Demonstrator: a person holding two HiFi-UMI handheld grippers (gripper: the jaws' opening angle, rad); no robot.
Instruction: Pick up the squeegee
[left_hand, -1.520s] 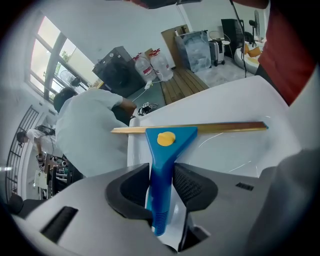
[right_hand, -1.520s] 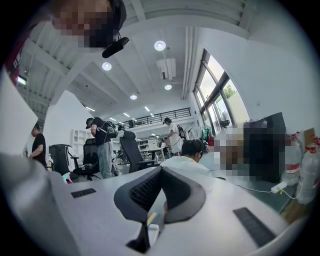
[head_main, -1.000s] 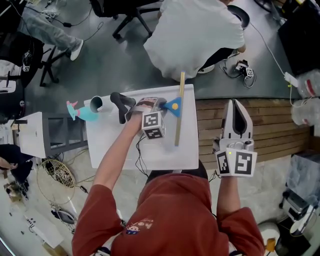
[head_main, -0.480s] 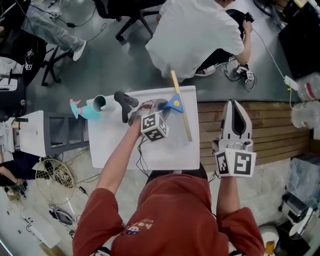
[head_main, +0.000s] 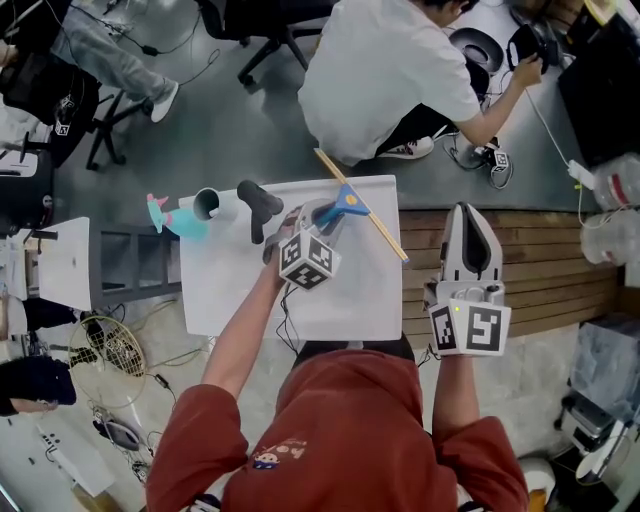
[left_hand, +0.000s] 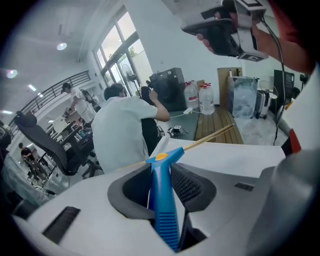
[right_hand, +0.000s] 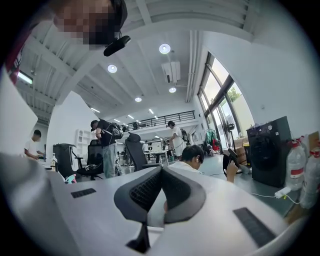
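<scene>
Head view, left gripper (head_main: 324, 212) grasping blue squeegee (head_main: 349, 201) by its handle above the table's (head_main: 340, 300) far edge, right gripper (head_main: 470, 212) beyond the table's right edge, left gripper view, fingers (left_hand: 194, 187) just closing tighter on the handle, right gripper view, fingers (right_hand: 178, 194) clenched together, empty.

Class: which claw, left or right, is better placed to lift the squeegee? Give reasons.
Left. The left claw, jaws just closing further, grips the squeegee over the table; the right claw is shut, empty, aside.
</scene>
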